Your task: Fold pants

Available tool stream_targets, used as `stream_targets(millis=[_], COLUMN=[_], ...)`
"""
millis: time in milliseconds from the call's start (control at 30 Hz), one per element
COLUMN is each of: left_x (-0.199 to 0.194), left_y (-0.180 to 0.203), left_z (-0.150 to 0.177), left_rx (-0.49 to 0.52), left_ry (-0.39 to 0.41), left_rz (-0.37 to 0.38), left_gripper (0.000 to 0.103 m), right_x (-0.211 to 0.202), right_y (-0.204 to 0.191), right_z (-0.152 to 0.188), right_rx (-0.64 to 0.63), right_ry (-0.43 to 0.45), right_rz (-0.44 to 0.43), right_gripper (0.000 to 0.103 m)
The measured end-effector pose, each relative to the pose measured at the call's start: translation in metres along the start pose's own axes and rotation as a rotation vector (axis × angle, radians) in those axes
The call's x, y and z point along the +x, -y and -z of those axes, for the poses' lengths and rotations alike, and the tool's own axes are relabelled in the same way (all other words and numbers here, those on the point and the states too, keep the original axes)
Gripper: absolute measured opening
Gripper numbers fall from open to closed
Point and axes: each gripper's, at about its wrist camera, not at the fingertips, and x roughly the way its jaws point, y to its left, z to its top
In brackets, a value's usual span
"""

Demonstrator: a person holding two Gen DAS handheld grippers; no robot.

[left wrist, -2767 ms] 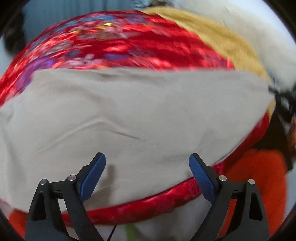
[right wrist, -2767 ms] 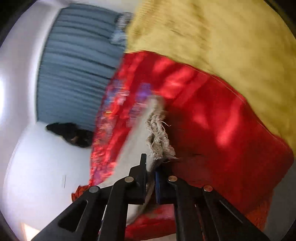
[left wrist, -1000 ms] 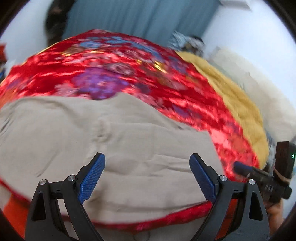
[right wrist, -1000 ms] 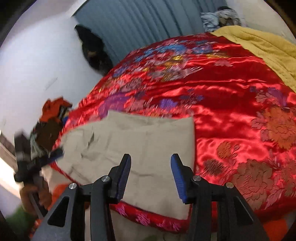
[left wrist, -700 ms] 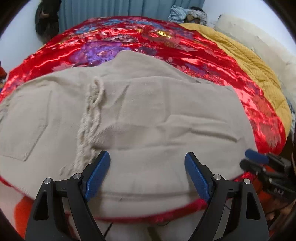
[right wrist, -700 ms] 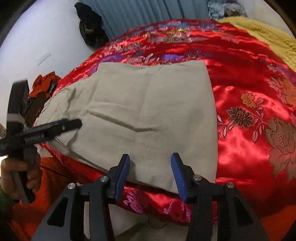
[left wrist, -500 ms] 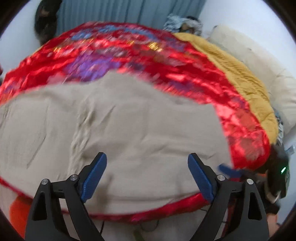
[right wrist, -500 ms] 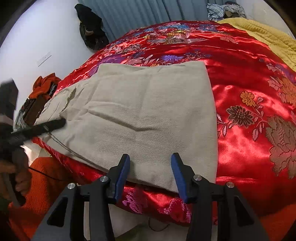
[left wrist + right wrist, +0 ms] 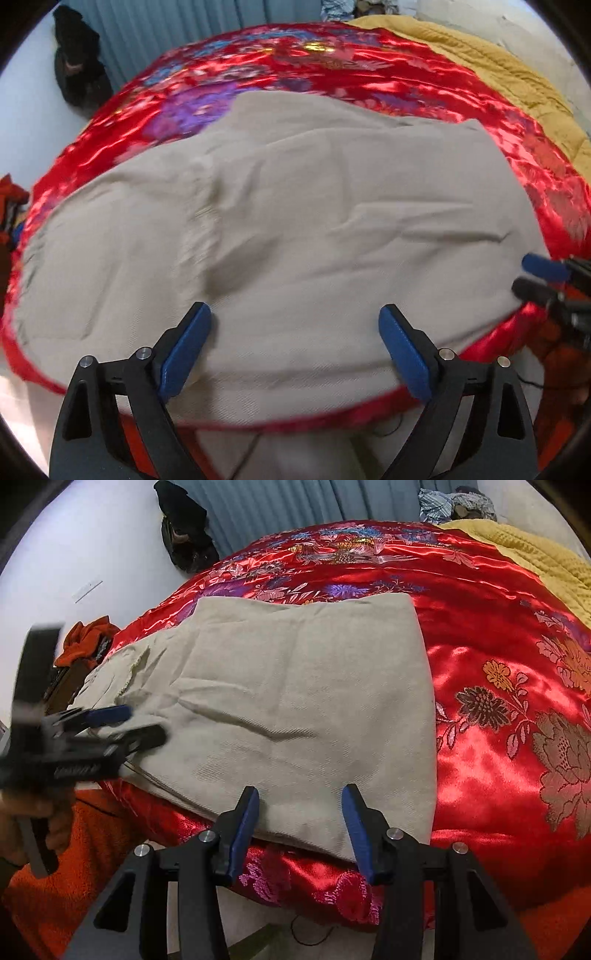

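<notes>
Both grippers agape over pants

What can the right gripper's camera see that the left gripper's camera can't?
Only the right wrist view shows the person's hand holding the left gripper, and the blue and white clothes far back.

Only the left wrist view shows the cream bedding beyond the yellow blanket, and the right gripper's tips seen from the side.

Both show the beige pants lying partly folded on the red flowered cover, the blue curtain, and open jaws holding nothing.
</notes>
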Motion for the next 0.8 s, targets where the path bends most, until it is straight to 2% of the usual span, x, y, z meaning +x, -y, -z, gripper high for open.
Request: stream_targets(millis=[67, 133, 267, 400, 500, 600, 800], left_x=[-0.008, -0.019, -0.041, -0.025, 0.009, 0.042, 0.039], left_y=[-0.017, -0.029, -0.020, 0.012, 0.029, 0.019, -0.054], left_z=[0.001, -0.002, -0.028, -0.062, -0.078, -0.079, -0.055], left_rx=[-0.053, -0.124, -0.143, -0.081, -0.021, -0.044, -0.266], left_ry=[-0.019, -0.012, 0.078, 0.097, 0.067, 0.009, -0.013], left_rz=[-0.047, -0.034, 0.085, 0.169, 0.137, 0.056, -0.019], left_gripper=[0.094, 0.093, 0.094, 0.095, 0.095, 0.094, 0.093], right_x=[0.000, 0.000, 0.001, 0.001, 0.001, 0.001, 0.001], right_y=[0.000, 0.001, 0.002, 0.002, 0.001, 0.001, 0.000], right_z=[0.000, -0.001, -0.001, 0.000, 0.000, 0.002, 0.004], right_rx=[0.003, 0.006, 0.007, 0.004, -0.003, -0.010, -0.023], right_ry=[0.000, 0.000, -0.001, -0.003, -0.001, 0.005, 0.011], right_rz=[-0.003, -0.005, -0.008, -0.007, -0.008, -0.010, -0.010], right_gripper=[0.048, 0.048, 0.048, 0.048, 0.048, 0.048, 0.048])
